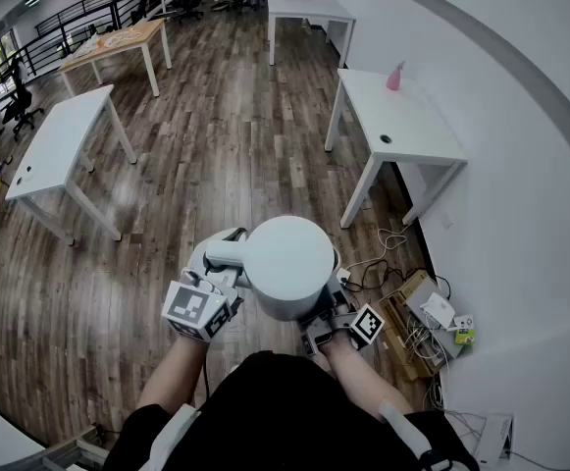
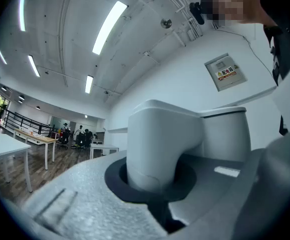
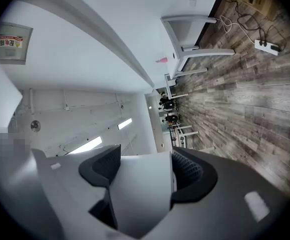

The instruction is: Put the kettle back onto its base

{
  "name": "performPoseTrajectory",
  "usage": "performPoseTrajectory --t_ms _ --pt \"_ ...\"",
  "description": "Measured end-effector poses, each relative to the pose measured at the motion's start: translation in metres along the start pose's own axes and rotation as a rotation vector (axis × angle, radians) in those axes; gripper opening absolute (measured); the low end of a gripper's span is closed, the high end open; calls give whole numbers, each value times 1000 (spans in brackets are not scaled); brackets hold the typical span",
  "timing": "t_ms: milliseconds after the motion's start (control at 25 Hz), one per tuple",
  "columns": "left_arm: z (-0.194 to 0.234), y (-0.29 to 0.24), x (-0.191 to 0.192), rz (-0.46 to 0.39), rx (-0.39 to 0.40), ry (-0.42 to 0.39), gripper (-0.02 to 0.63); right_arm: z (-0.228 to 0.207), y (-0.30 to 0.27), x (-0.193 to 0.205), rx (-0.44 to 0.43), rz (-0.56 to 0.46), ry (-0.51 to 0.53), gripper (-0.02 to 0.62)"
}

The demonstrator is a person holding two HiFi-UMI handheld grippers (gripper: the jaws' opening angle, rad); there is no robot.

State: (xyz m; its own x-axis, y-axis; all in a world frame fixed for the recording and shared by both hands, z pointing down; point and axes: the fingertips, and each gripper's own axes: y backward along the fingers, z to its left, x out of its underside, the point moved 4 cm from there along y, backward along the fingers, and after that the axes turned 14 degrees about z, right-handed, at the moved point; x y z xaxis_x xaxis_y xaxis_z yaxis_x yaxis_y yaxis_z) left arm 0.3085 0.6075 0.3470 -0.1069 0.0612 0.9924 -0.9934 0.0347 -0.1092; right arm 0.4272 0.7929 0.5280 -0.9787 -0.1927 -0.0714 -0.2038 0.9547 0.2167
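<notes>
A white kettle (image 1: 286, 263) hangs in the air over the wooden floor, close in front of me. Its handle (image 1: 228, 253) points left, and my left gripper (image 1: 216, 281) is shut on it. In the left gripper view the handle (image 2: 159, 144) fills the gap between the jaws, with the kettle's body (image 2: 227, 131) behind it. My right gripper (image 1: 329, 320) grips the kettle from the right at its lower side. In the right gripper view a white part of the kettle (image 3: 140, 194) sits between the dark pads (image 3: 102, 166), which stand wide and press on it. No base shows in any view.
A white table (image 1: 402, 126) with a pink bottle (image 1: 394, 77) stands ahead on the right by the wall. Another white table (image 1: 59, 150) stands at the left, a wooden one (image 1: 118, 42) farther back. Cables, a power strip and a cardboard box (image 1: 412, 322) lie on the floor at my right.
</notes>
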Motion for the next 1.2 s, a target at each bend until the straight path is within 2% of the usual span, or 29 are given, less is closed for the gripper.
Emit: performPoseTrajectory --t_ms 120,480,640,760,1000,1200 --pt "-1 -1 -1 2 -1 -4 2 5 -1 2 -23 5 1 322" --pt "-13 -6 5 23 3 -2 2 0 13 -1 -4 -5 -23 321" --pt "-19 -9 10 22 11 16 2 0 19 -9 7 17 -7 321" --pt "-25 -9 13 19 20 32 2 12 15 -9 -15 55 9 319" --pt "-30 0 10 0 -81 30 2 13 8 -12 -24 127 -14 319" --pt "-26 27 17 16 -191 42 2 0 -3 4 -15 221 -60 319"
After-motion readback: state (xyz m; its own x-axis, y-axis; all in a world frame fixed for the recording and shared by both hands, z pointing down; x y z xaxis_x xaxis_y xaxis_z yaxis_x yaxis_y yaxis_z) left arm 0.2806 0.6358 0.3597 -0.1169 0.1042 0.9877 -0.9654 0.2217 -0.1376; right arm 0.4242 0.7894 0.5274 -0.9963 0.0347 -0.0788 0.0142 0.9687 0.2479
